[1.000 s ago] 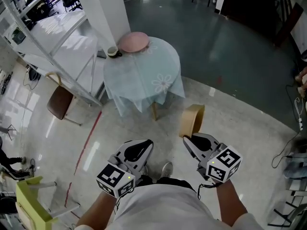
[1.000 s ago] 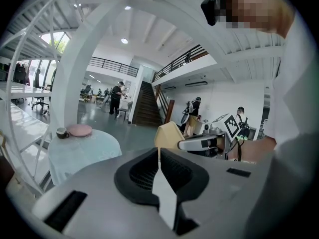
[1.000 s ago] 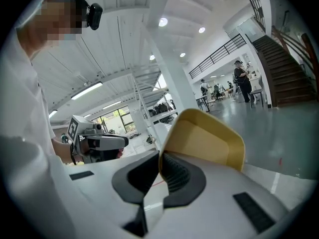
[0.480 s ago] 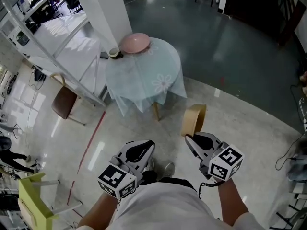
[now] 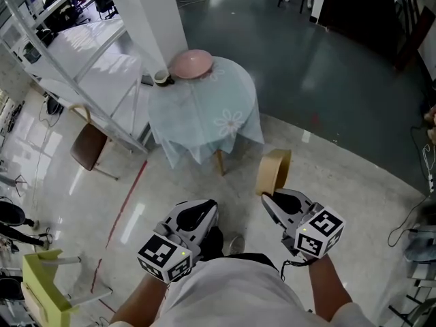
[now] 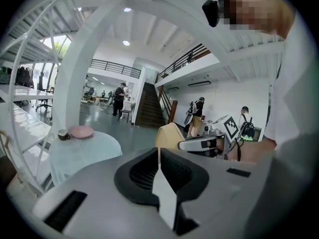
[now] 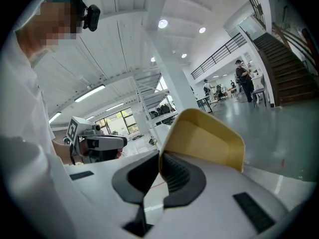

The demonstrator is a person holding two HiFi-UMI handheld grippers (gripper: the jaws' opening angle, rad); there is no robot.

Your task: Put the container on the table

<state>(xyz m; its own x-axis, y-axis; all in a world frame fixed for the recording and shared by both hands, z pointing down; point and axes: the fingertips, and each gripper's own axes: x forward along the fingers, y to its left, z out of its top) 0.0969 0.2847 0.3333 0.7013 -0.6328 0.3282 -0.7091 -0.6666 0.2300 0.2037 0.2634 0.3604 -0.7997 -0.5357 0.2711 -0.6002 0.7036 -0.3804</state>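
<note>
Tan plastic container (image 5: 274, 171) is clamped by its wall between the right gripper's (image 5: 270, 197) jaws, well apart from the round, pale-blue-clothed worktop (image 5: 194, 114) ahead of them. The left gripper's (image 5: 208, 207) jaws are pressed together, empty. Approach and placing are judged outstanding.

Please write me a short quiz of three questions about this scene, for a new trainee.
1. True or false: the container already stands on the table.
2. What does the right gripper hold? A) a bottle B) the container C) nothing
3. Fill in: the dish on the table is ____ in colour.

Key: 1 false; 2 B, the jaws are shut on its rim; 3 pink.
</note>
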